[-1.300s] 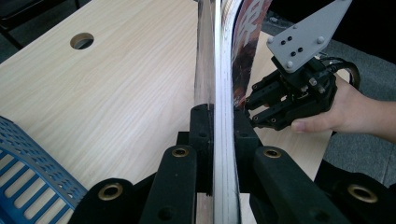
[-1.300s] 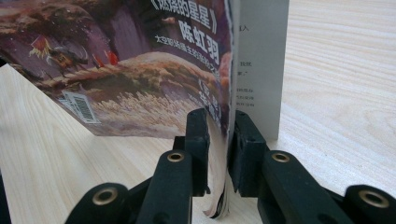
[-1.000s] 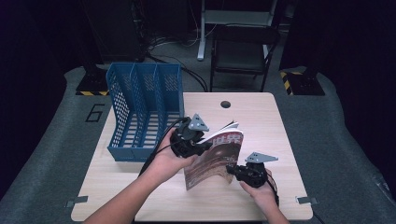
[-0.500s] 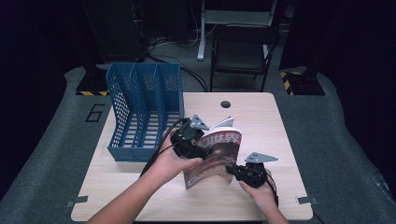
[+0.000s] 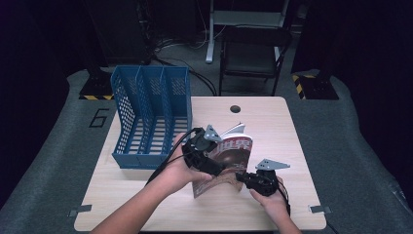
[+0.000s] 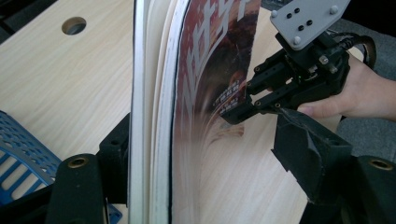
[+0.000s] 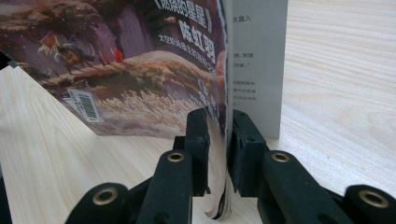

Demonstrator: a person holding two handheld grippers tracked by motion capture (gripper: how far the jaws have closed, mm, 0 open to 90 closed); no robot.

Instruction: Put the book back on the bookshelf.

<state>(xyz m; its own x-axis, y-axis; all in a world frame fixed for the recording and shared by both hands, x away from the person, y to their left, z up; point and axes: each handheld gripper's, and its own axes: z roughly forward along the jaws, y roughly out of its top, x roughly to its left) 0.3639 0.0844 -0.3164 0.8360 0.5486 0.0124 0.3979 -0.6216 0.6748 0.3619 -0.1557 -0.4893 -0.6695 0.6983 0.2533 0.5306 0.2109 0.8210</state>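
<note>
Dim room, grey carpet floor [image 5: 58,161], black chair [image 5: 253,53] beyond a pale wooden table [image 5: 272,117].

magazine [image 6: 205,70] top cut off, cover print blurred

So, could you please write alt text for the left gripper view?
A magazine stands on edge between the left gripper's open black jaws, which have just been opening. Beyond it, the right gripper clamps its cover over a pale wooden table.
</note>
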